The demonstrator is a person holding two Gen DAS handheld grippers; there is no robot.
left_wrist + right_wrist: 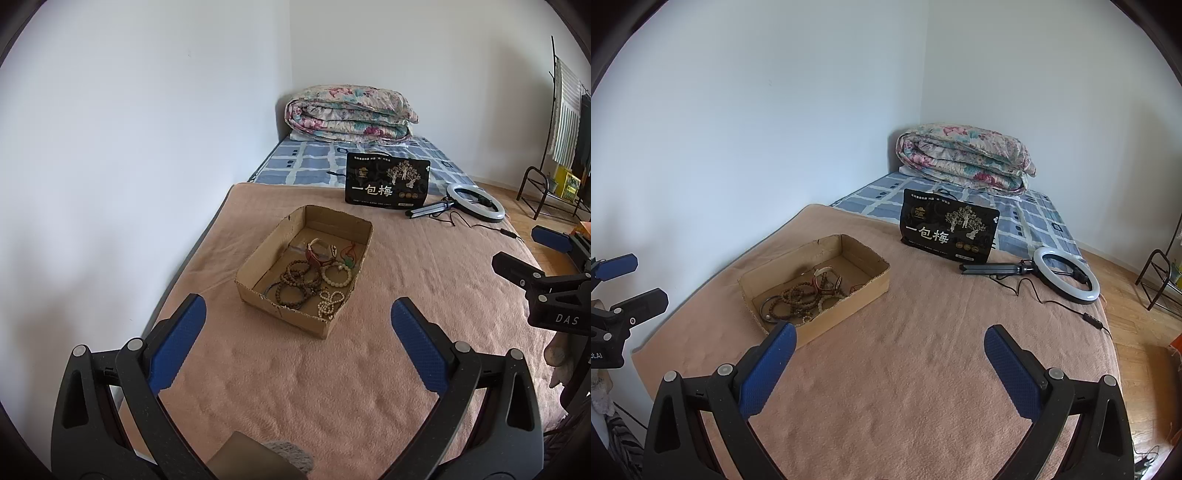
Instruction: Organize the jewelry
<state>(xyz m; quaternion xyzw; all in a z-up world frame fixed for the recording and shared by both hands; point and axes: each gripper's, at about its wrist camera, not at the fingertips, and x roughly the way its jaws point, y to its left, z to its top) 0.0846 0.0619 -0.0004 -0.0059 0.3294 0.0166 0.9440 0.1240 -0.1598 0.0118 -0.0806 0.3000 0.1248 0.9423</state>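
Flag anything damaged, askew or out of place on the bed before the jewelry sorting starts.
The cardboard box has a ragged, torn near edge, and the bead bracelets inside lie in a tangled heap. A ring light lies flat on the blanket, its cord trailing. Both hand-held grippers are open and empty.

A bedroom in someone's home. A bed point(369, 369) fills the corner against plain white walls point(129, 147), spread with a peach blanket point(905, 387) over a blue checked sheet point(303, 162). A floral quilt point(349, 114) sits folded at the head end. A ring light point(1067, 275) with its cord lies on the blanket, beside a black snack bag point(947, 230) printed with Chinese characters. Past the bed runs a wooden parquet floor point(1126, 317), and a dark metal rack point(554, 147) with clothes hanging stands by the far wall.
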